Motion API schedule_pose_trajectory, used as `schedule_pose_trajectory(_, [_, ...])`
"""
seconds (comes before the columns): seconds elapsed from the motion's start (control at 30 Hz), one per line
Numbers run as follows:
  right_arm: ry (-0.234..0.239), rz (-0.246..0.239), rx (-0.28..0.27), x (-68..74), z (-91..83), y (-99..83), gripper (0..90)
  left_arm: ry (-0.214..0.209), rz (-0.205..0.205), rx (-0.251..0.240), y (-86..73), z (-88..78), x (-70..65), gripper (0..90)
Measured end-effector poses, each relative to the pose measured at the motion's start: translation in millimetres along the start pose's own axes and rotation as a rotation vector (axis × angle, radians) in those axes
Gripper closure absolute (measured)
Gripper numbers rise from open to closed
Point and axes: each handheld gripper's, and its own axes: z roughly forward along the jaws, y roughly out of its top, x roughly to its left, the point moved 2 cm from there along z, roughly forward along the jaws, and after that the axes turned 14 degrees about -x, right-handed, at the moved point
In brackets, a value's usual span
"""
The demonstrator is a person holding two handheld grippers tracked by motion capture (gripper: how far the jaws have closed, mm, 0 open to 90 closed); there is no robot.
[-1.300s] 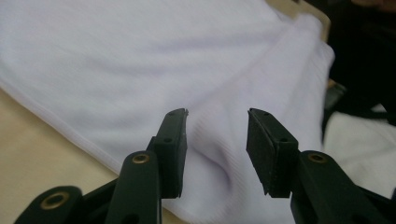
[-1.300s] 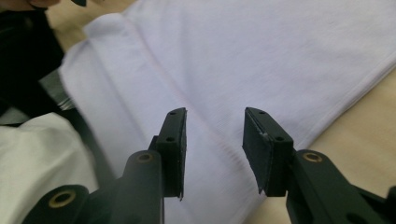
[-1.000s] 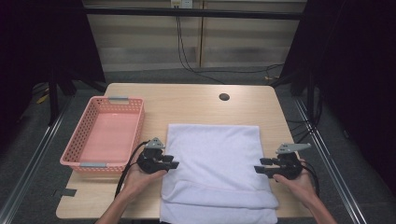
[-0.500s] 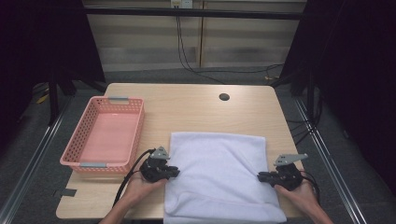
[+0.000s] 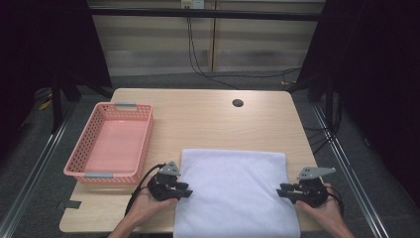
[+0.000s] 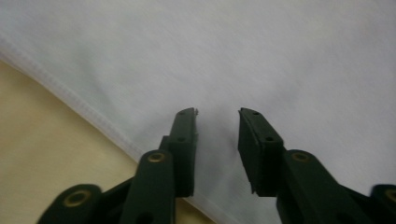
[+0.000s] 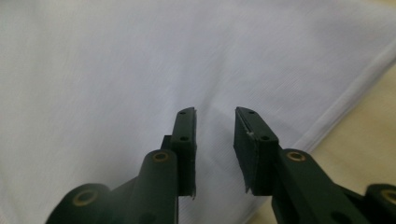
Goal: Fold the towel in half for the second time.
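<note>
my left fingers (image 5: 184, 188) sit at the left hem of the white cloth (image 5: 235, 193), my right fingers (image 5: 282, 190) at its right hem, and the cloth lies folded flat on the counter (image 5: 208, 119) between them, its near edge hanging just over the counter's front. both pairs have just been parting again and now stand released, with only a gap over the fabric and nothing pinched; in the left gripper view the cloth (image 6: 233, 56) runs under and ahead of my left fingers (image 6: 218, 123), and in the right gripper view the same holds for my right fingers (image 7: 215, 122). it looks light, soft and limp, likely to sag and slide between layers, so i'd pinch all the layers right at the stitched side hems.
</note>
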Motion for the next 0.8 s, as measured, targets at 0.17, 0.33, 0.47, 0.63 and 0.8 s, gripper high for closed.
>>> schedule_pose_trajectory(0.17, [-0.079,0.012,-0.047,-31.8,13.1,21.3,61.6,0.07,-0.023,-0.068,20.5,4.9,28.3,63.7])
schedule_pose_trajectory(0.33, [-0.128,-0.004,-0.063,-59.4,34.4,41.5,52.6,0.129,-0.075,-0.086,34.7,21.8,58.6,61.5])
schedule_pose_trajectory(0.47, [-0.159,0.012,-0.062,-82.4,49.4,48.1,47.3,0.131,-0.111,-0.118,43.3,28.6,66.4,55.5])
schedule_pose_trajectory(0.63, [-0.138,0.02,-0.013,-89.1,65.1,43.3,45.9,0.137,-0.092,-0.114,44.7,33.0,73.0,52.0])
schedule_pose_trajectory(0.8, [-0.131,0.009,0.0,-86.6,68.4,39.2,48.0,0.155,-0.092,-0.108,42.6,32.4,79.5,47.0])
